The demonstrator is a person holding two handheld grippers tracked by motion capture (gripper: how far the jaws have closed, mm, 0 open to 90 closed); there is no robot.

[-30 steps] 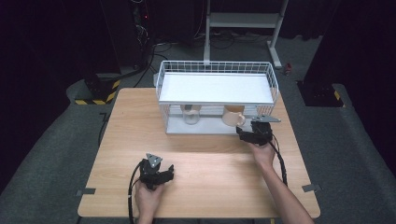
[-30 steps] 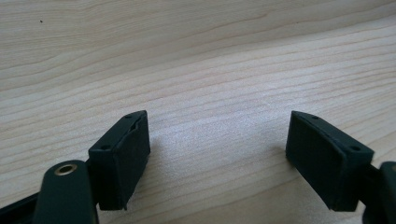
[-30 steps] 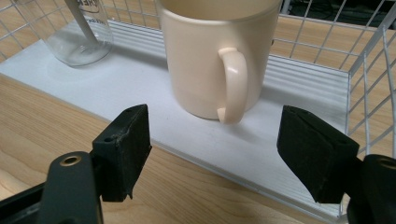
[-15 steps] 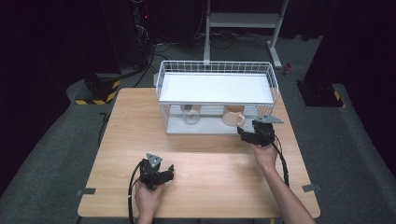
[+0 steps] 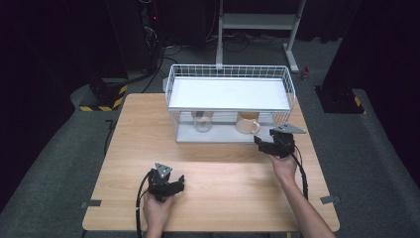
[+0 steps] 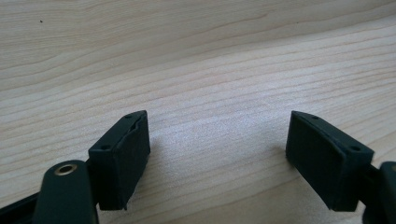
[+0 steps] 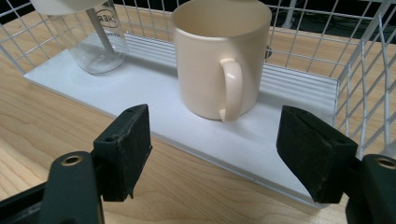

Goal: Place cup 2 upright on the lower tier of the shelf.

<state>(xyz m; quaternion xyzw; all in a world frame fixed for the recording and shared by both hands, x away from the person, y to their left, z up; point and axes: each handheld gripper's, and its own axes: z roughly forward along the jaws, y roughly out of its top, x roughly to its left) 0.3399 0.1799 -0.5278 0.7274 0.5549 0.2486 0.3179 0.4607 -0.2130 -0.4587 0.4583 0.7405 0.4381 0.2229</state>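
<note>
Clear glass jar (image 7: 100, 44) beside wire rack (image 5: 178, 87)

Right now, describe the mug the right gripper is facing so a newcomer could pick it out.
On the wooden table stands a white wire rack. On its lower shelf, toward the right end, sits the cream mug, handle facing the right gripper. Its neighbour is a clear glass bottle; the mug is opaque.

The high view looks forward and down from above the near edge of the table (image 5: 124, 144), taking in all of it and the rack (image 5: 230, 94). The left gripper view sits low, close to bare tabletop (image 6: 196, 60). The right gripper view looks closely at the mug (image 7: 219, 56) and rack (image 7: 369, 60), which the high view shares.
</note>
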